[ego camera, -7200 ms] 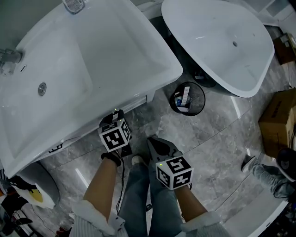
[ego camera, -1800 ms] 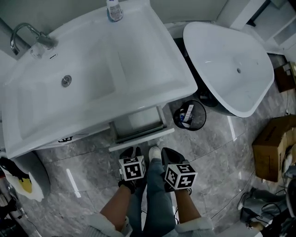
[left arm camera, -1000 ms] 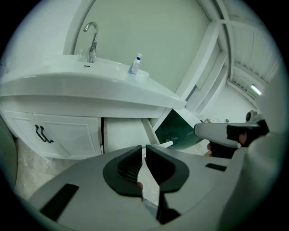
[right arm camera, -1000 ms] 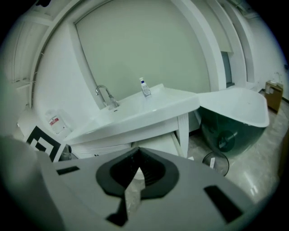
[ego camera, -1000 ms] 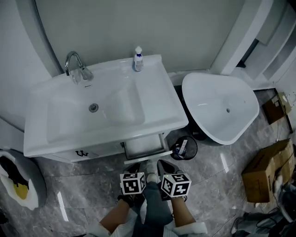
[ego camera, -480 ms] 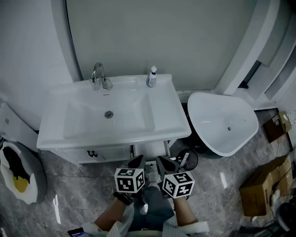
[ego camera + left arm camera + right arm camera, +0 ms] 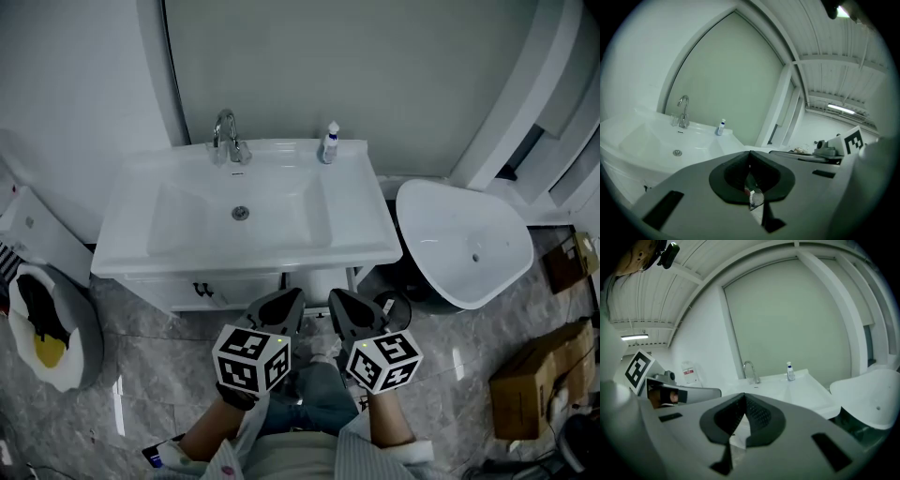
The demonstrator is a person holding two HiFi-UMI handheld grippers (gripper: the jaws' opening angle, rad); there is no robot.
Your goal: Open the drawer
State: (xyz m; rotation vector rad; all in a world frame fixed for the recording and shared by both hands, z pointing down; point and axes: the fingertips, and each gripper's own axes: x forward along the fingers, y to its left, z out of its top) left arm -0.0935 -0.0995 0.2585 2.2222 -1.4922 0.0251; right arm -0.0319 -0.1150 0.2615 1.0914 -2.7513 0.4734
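The white vanity (image 7: 178, 281) carries a basin, a tap (image 7: 225, 136) and a soap bottle (image 7: 328, 142). Its drawer (image 7: 319, 279) stands pulled out under the counter's right half, mostly hidden by the counter edge. My left gripper (image 7: 293, 300) and right gripper (image 7: 336, 300) hang side by side in front of the drawer, raised and apart from it. Both are shut with nothing between the jaws. In the left gripper view the left gripper (image 7: 750, 153) points over the basin (image 7: 656, 140). The right gripper (image 7: 744, 395) points toward the tap (image 7: 749, 370).
A white freestanding tub (image 7: 469, 244) stands right of the vanity, with a black waste bin (image 7: 392, 307) in the gap between them. A cardboard box (image 7: 534, 384) sits at the far right, and a round yellow-and-black thing (image 7: 42, 328) at the left. The floor is grey marble.
Both grippers have risen toward the camera and look larger. The view has pulled back, so the wall shows and the counter edge hides more of the open drawer.
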